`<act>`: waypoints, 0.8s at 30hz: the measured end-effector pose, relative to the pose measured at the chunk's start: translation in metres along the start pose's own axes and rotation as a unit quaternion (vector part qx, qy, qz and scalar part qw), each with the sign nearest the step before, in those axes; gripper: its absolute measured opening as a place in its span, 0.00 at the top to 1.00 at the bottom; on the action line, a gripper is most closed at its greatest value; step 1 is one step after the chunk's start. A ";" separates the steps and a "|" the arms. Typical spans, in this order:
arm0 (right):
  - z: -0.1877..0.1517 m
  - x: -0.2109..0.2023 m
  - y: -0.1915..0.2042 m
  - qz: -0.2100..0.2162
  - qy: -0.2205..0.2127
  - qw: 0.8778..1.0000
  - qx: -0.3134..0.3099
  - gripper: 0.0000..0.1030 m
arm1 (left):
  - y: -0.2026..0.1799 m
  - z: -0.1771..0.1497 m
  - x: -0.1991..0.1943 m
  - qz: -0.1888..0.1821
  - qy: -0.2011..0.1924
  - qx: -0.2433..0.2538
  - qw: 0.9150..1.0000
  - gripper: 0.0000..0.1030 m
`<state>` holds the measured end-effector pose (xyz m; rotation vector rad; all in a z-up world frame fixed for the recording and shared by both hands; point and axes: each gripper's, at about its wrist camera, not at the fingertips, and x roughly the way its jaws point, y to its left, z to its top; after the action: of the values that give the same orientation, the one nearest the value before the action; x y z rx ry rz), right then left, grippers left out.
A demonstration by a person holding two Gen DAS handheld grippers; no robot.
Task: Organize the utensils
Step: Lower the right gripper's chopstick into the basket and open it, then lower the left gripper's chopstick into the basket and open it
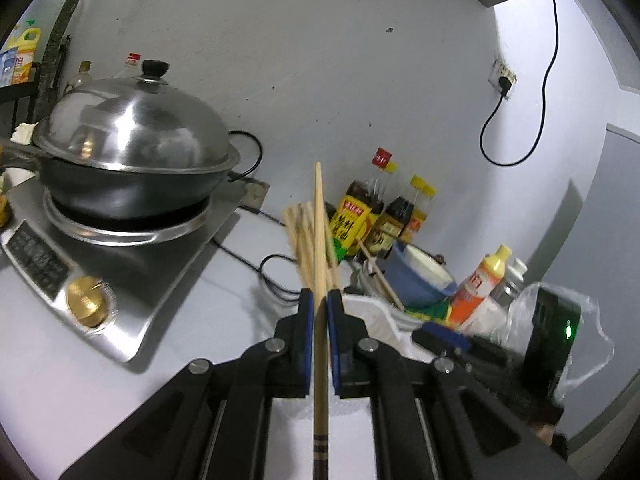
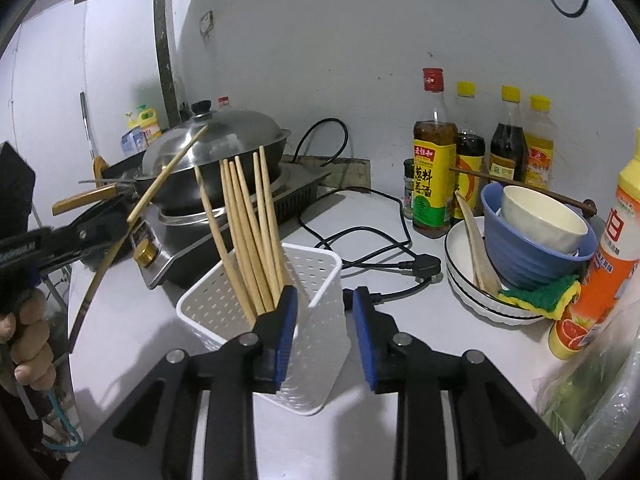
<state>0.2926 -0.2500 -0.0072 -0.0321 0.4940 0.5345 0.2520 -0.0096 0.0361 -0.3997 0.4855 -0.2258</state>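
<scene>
My left gripper (image 1: 319,300) is shut on a wooden chopstick (image 1: 319,240) that runs between its blue pads, tip pointing away. In the right wrist view this chopstick (image 2: 160,184) is held in the air left of the holder. A white perforated utensil holder (image 2: 304,304) stands on the counter with several chopsticks (image 2: 248,224) leaning in it. My right gripper (image 2: 324,300) is open, its blue pads either side of the holder's near corner. In the left wrist view the holder (image 1: 372,312) sits just beyond my fingers.
An induction cooker (image 1: 120,248) with a lidded wok (image 1: 132,148) stands on the left. Sauce bottles (image 2: 436,168) line the wall. Stacked plates with bowls (image 2: 532,232), a wooden spoon and a sponge sit on the right. A black cable (image 2: 380,240) lies behind the holder.
</scene>
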 end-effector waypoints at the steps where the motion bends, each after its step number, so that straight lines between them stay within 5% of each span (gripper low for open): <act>1: -0.001 -0.001 -0.002 -0.002 -0.001 1.000 0.002 0.69 | -0.002 0.002 0.004 0.000 -0.003 -0.001 1.000 0.94; 16: -0.013 -0.004 -0.027 -0.004 -0.017 0.999 0.030 0.67 | -0.035 0.021 0.079 0.012 -0.071 -0.058 0.996 0.94; 24: -0.016 -0.004 -0.038 -0.006 -0.018 0.999 0.044 0.67 | -0.037 -0.003 0.113 0.037 -0.058 -0.049 0.996 0.94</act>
<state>0.3011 -0.2874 -0.0227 0.0589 0.4807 0.5003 0.3436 -0.0784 0.0036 -0.4859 0.3976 -0.1065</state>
